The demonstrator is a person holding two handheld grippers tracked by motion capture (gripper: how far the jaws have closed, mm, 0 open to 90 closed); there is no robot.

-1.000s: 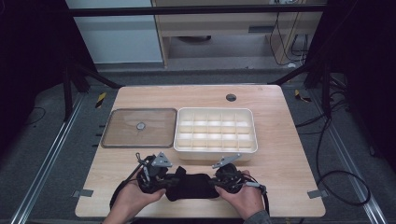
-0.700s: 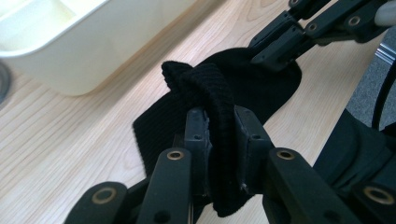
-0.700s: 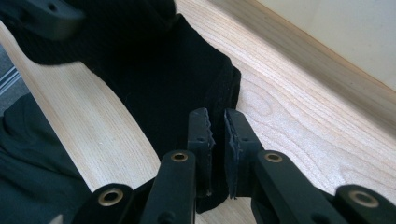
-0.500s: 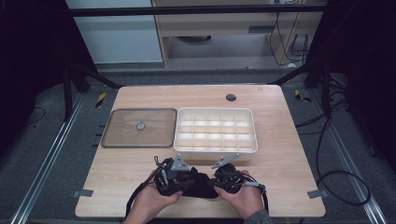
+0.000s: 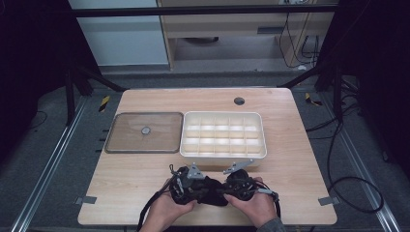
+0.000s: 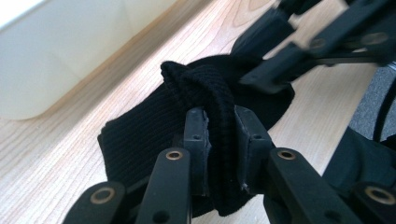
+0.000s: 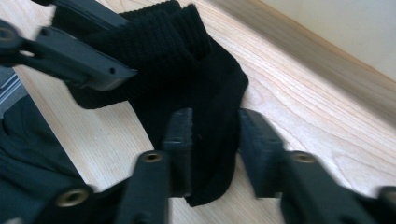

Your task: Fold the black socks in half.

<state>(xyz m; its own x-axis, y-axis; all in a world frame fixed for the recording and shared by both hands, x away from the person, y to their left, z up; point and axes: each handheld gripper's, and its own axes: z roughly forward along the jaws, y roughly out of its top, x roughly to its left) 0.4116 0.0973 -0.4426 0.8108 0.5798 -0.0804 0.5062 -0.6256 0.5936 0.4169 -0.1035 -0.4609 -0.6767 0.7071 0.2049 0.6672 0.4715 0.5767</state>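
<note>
Sock [image 6: 205,93]: black ribbed knit, bunched, pinched by both tools.

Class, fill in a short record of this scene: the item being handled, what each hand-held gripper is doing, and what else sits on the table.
Item handled: black sock, bunched, at the table's near edge
Left hand-held gripper: shut on a fold of the sock
Right hand-held gripper: jaws either side of the sock's other end; grip unclear
Behind the sock: white divided tray, compartments look empty
Left of tray: flat clear lid with a small knob
</note>
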